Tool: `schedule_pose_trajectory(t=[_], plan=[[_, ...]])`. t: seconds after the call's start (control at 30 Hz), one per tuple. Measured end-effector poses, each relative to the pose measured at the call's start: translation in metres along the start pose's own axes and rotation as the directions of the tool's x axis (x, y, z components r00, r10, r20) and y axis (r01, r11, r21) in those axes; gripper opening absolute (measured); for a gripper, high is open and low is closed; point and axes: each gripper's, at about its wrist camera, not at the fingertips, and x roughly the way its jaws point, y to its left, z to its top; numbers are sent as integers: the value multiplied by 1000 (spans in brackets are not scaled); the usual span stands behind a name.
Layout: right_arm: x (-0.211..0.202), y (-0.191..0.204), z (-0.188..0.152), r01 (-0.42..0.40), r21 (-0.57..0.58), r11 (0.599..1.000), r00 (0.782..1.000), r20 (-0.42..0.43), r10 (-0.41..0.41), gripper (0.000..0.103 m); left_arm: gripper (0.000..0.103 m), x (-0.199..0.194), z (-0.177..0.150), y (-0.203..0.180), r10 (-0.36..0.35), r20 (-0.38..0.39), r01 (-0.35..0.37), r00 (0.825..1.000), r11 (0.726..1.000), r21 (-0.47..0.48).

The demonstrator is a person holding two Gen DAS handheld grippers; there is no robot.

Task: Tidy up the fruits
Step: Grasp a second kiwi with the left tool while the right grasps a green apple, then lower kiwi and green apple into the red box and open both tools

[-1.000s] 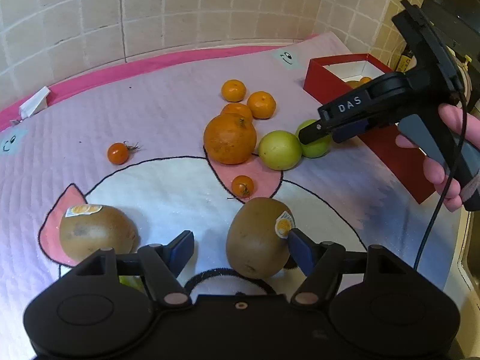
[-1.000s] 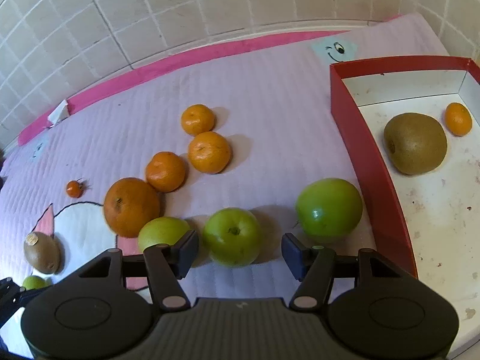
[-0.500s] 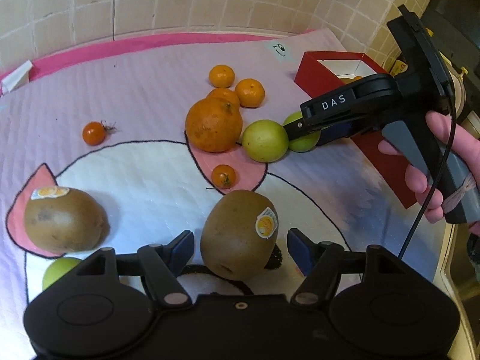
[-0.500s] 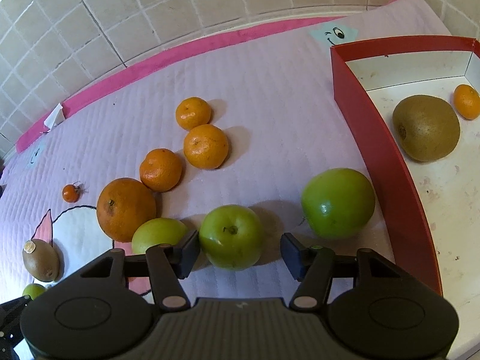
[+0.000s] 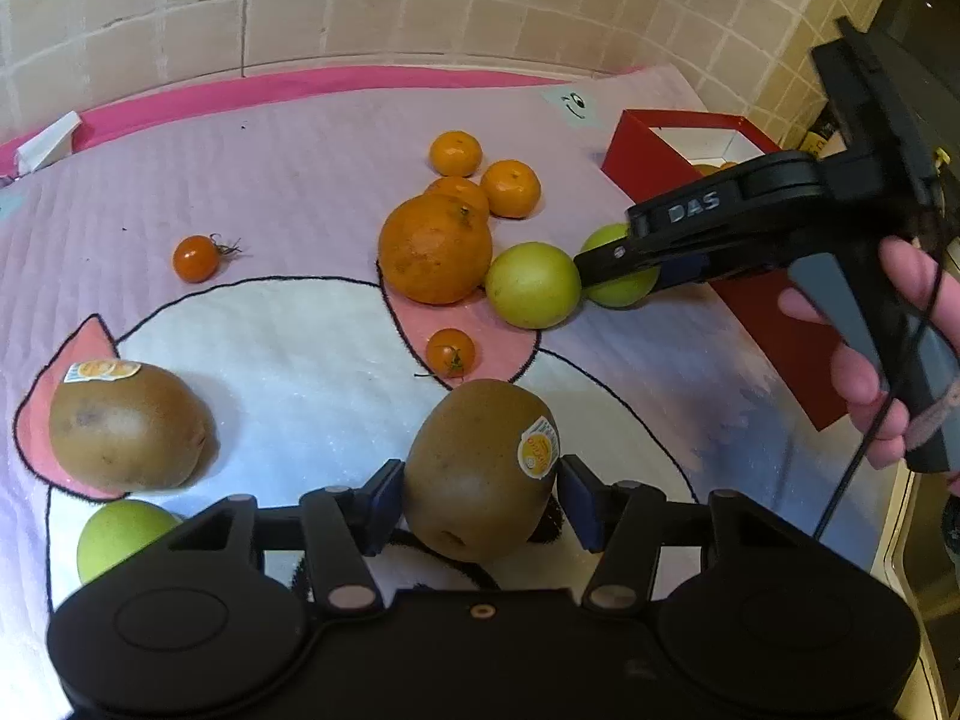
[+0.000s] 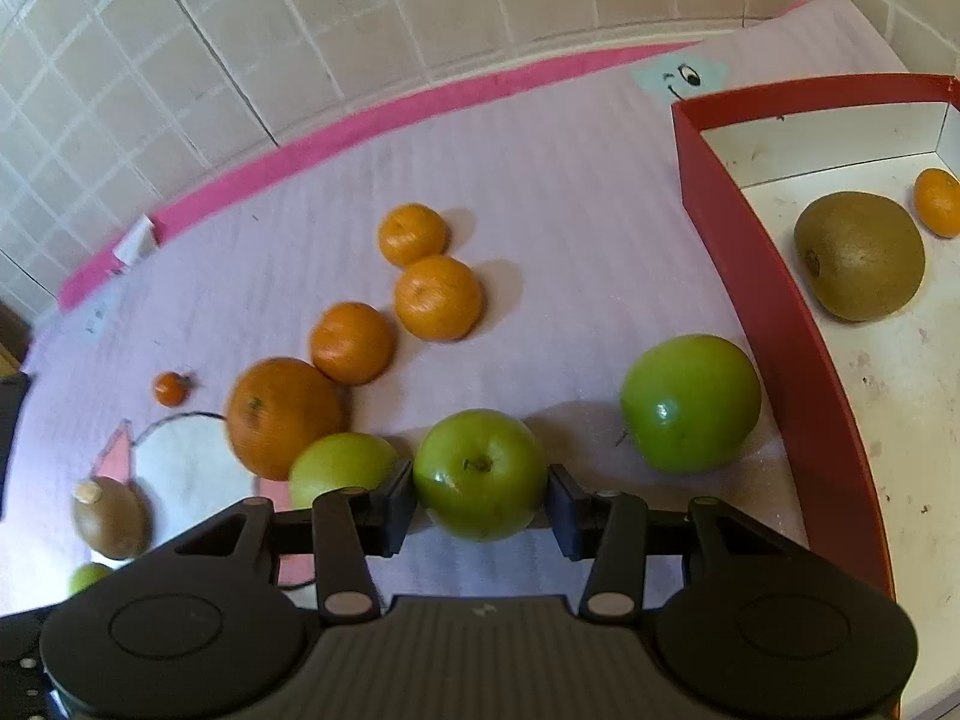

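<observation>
Item 1: left gripper (image 5: pixel 477 495), jaws closed in to both flanks of a brown kiwi (image 5: pixel 480 468), matte fuzzy skin, oval, 1 glossy sticker on its right shoulder; the pads appear to touch the widest part, judged a grasp about to lift. Item 2: right gripper (image 6: pixel 480 495), jaws drawn in against a green apple (image 6: pixel 477 474), smooth waxy skin, stem cavity facing the camera; held across its middle, likely so the round body cannot roll out. Item 3: red box (image 6: pixel 774 312), stiff card walls, white scuffed floor, already holding 1 kiwi (image 6: pixel 858 255) and 1 small mandarin (image 6: pixel 939 201), so judged the sorting destination. Item 4: quilted pink-and-lilac mat (image 6: pixel 540 192), soft ribbed fabric that keeps the loose fruit from rolling. Item 5: loose stock on the mat: 1 large pitted orange (image 5: pixel 435 249), 3 mandarins, 2 cherry tomatoes, 1 second stickered kiwi (image 5: pixel 126 426), further green apples
</observation>
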Motion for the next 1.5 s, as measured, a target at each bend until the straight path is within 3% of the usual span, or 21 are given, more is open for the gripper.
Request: schedule_pose_trajectory(t=[0.13,0.37,0.57,0.73,0.93,1.17,1.33,1.5], plan=[[-24,3,3,-32,-11,999,998,49,32,48,64,-9,2,-10,37,38,-38,999,999,18],[-96,-10,19,-80,-16,997,977,196,82,48,62,-39,35,-35,24,165,-35,986,997,64],[-161,-57,30,-8,6,1000,939,345,6,48,61,-49,74,-74,-28,272,-13,962,989,149],[-181,-114,33,85,63,994,918,382,-102,48,61,-36,107,-114,-100,307,37,946,978,206],[-164,-178,21,105,161,981,929,337,-155,48,61,6,136,-169,-178,247,101,953,950,297],[-120,-218,17,35,255,966,965,243,-99,48,61,76,150,-218,-234,121,172,965,908,383],[-83,-232,20,15,308,951,977,197,-79,48,61,124,144,-244,-223,18,196,975,889,414],[-68,-244,22,4,362,932,977,195,-80,48,61,146,140,-256,-198,-26,189,980,878,440]])
